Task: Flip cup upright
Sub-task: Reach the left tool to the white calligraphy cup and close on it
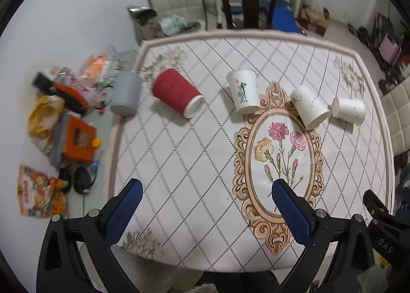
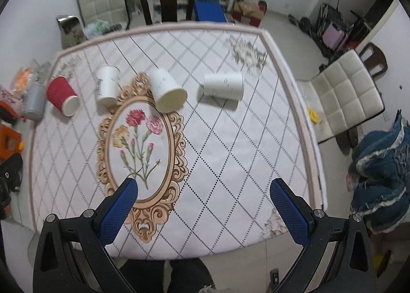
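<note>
Lying on their sides across the far half of the table point(image 1: 179, 164), four cups in a rough row. Leftmost, red ribbed cup point(image 1: 176, 92), near the left edge, long axis diagonal, open mouth pointing toward the camera and right, base away-left. Next, white cup with flower print point(image 1: 243, 91), axis nearly front-to-back, mouth toward the camera, just touching the ornate gold frame printed on the cloth. Then plain white cup point(image 1: 309, 107), over the frame's upper right rim, mouth toward the camera and right. Rightmost, small white cup point(image 1: 349, 110), axis roughly left-right; which end is the mouth is hard to tell. It lies just beside the plain one, apart in the right wrist view.

Left gripper point(image 1: 206, 188) hovers over the near edge, blue-padded fingers spread wide, nothing between them. Right gripper point(image 2: 203, 188) likewise spread wide and holding nothing, over the near right part of the table.

Grey bin point(image 1: 126, 94) stands on the floor just off the table's left edge, beside the red cup.
</note>
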